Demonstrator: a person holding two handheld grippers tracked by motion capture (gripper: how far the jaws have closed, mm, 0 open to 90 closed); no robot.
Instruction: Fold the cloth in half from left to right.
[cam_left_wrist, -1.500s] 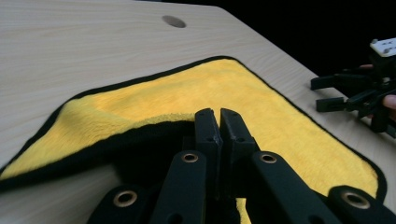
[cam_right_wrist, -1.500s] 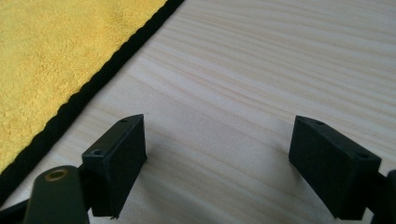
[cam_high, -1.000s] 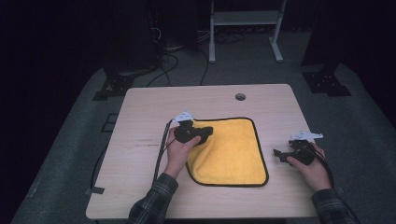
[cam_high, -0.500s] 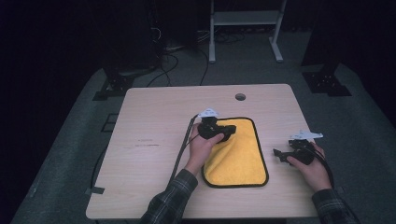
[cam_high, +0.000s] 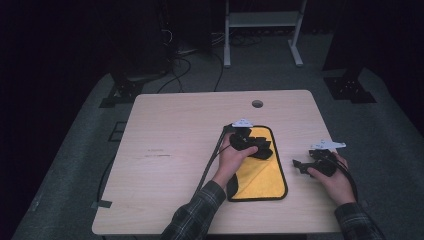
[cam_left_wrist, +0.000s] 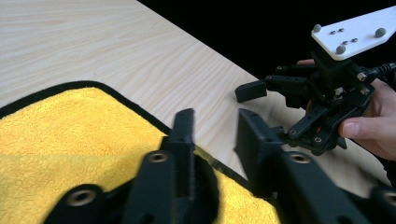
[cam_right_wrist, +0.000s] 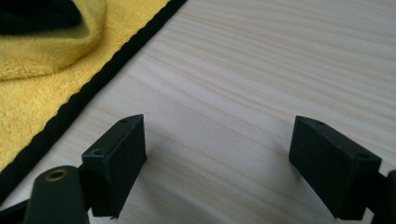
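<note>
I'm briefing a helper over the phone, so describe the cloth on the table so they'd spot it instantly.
On the pale wooden table, look right of centre, under the person's left hand. There lies a yellow cloth, folded over on itself, the sole brightly coloured item, edged all round in black.

A: so what's everything sitting on?

B: a light wood table (cam_high: 170, 150) with a small round hole (cam_high: 257, 103) near the far edge. A yellow cloth (cam_high: 262, 175) with black trim lies on the right half, folded over on itself.

A: anything else on it?

B: a black cable (cam_high: 210, 162) runs across the top just left of the cloth.
</note>
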